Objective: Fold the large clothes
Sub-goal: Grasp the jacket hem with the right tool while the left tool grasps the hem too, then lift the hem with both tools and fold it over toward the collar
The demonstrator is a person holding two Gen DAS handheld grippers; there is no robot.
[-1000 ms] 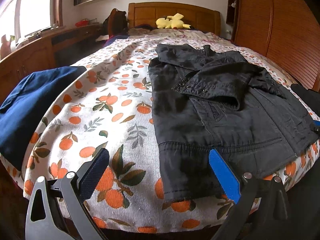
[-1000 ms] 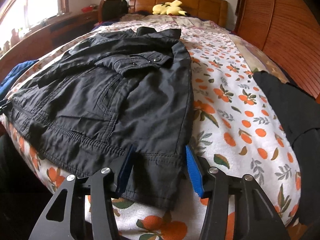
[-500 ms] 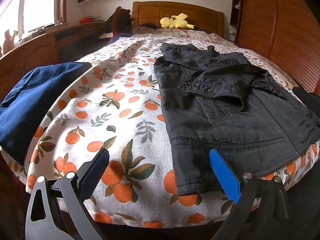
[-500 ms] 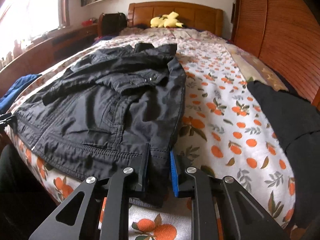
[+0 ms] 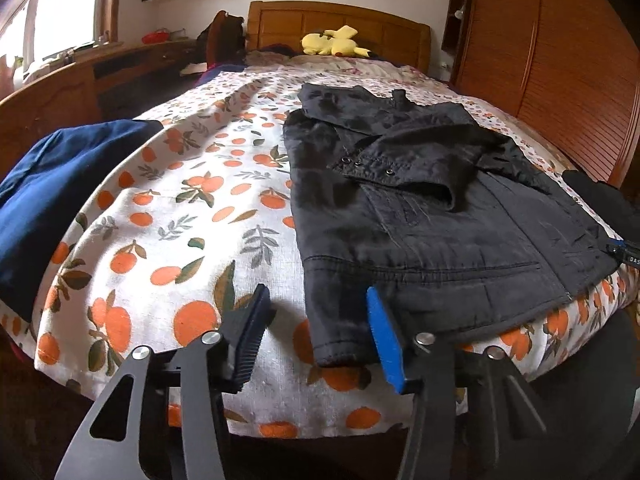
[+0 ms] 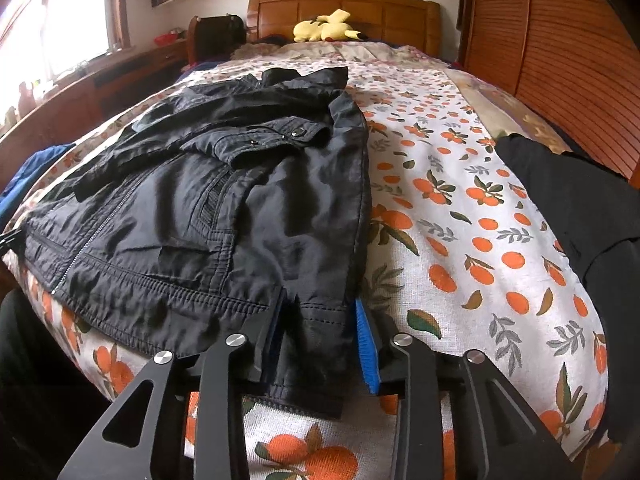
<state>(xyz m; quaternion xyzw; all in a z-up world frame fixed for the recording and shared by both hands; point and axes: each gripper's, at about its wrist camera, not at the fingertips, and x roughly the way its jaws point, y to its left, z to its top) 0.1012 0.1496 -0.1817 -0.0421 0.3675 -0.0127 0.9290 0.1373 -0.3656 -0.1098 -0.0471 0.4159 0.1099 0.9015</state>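
Black jacket (image 5: 432, 216) flat at the foot of the orange-print bedspread (image 5: 180, 208), sleeves folded in, left gripper (image 5: 316, 332) closing around one hem corner, right gripper (image 6: 320, 344) opening with the other corner between its jaws, probably readying the lengthwise fold.

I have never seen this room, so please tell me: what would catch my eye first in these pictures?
First the black jacket, spread flat on the near part of the bed, its hem at the edge. Then the bedsheet under it, white with bright orange fruit, and the yellow plush toy far back by the wooden headboard. Close to the camera, each claw is at a hem corner: the left claw closing, the right claw opening around the cloth.
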